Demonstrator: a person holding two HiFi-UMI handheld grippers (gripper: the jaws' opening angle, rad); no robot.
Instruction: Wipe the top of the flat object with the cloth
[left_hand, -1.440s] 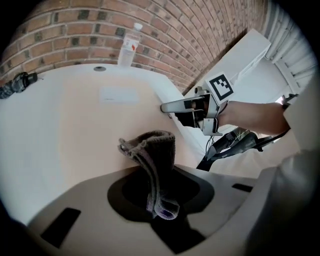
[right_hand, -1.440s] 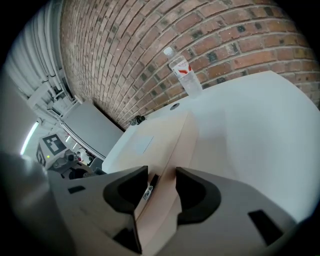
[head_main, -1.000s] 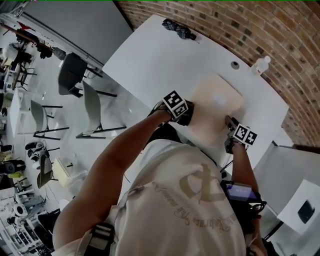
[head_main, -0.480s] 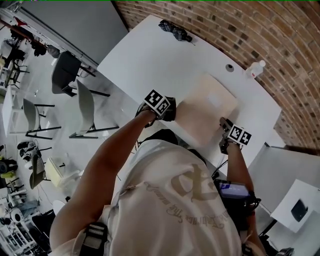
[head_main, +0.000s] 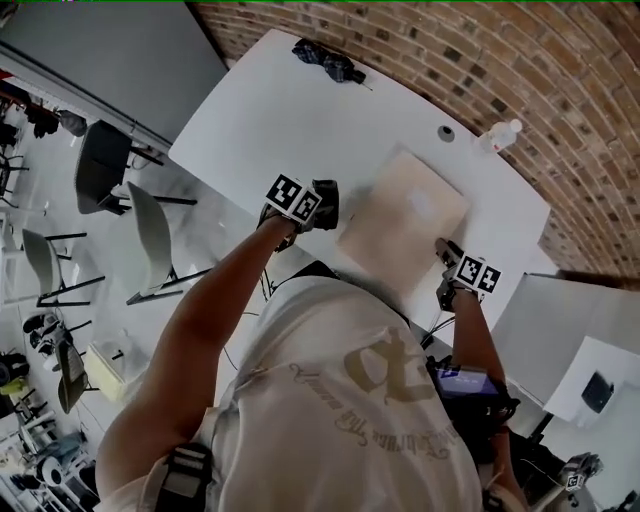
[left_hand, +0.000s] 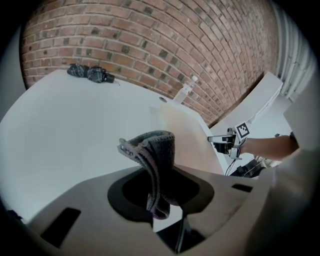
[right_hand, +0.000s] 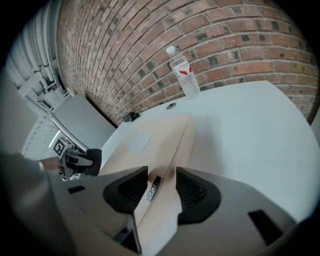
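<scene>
One board (head_main: 400, 215), lengthwise toward brick wall (head_main: 520, 60)

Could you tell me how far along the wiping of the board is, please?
Done: the cloth is clamped in the left gripper, and the right gripper grips the board's near edge. In hand: the cloth, on the board a second ago, has swept off its left side over the table. Left: possibly more passes; the board's surface gives no sign either way.
</scene>
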